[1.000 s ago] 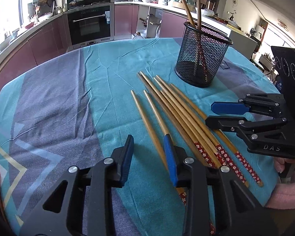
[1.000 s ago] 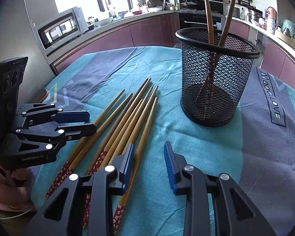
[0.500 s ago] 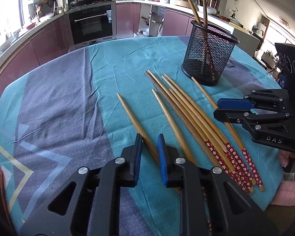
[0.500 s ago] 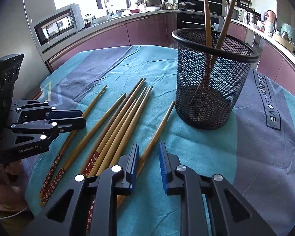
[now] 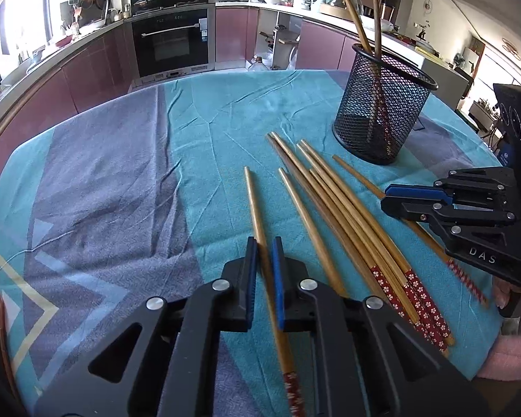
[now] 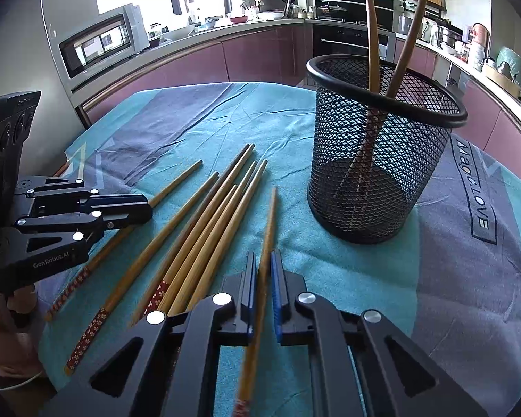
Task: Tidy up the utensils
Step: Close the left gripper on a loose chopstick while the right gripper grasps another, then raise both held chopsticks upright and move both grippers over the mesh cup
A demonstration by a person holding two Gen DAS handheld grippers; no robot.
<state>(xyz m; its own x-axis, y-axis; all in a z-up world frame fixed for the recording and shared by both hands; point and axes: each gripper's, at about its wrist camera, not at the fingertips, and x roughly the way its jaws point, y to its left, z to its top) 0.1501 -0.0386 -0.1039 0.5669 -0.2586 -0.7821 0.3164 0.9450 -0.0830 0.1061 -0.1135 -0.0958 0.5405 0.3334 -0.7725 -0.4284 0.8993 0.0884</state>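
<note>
Several bamboo chopsticks (image 5: pixel 333 205) with red flowered ends lie side by side on the teal cloth; they also show in the right wrist view (image 6: pixel 205 219). My left gripper (image 5: pixel 263 243) is shut on one chopstick (image 5: pixel 255 201), the leftmost. My right gripper (image 6: pixel 261 257) is shut on another chopstick (image 6: pixel 269 219), the one nearest the holder. A black mesh holder (image 5: pixel 382 107) stands upright at the back right with two chopsticks in it, and shows large in the right wrist view (image 6: pixel 378 149). Each gripper appears in the other's view, the right one (image 5: pixel 387 199) and the left one (image 6: pixel 146 210).
The round table is covered by a teal and grey cloth (image 5: pixel 114 187). Its near edge runs just behind both grippers. Kitchen counters and an oven (image 5: pixel 172 45) lie beyond the far edge. A microwave (image 6: pixel 100 43) stands at the left of the right wrist view.
Both grippers went from open to shut, each closing on one chopstick. Both held chopsticks have swung away from the pile, and the views have drawn back from the holder.
</note>
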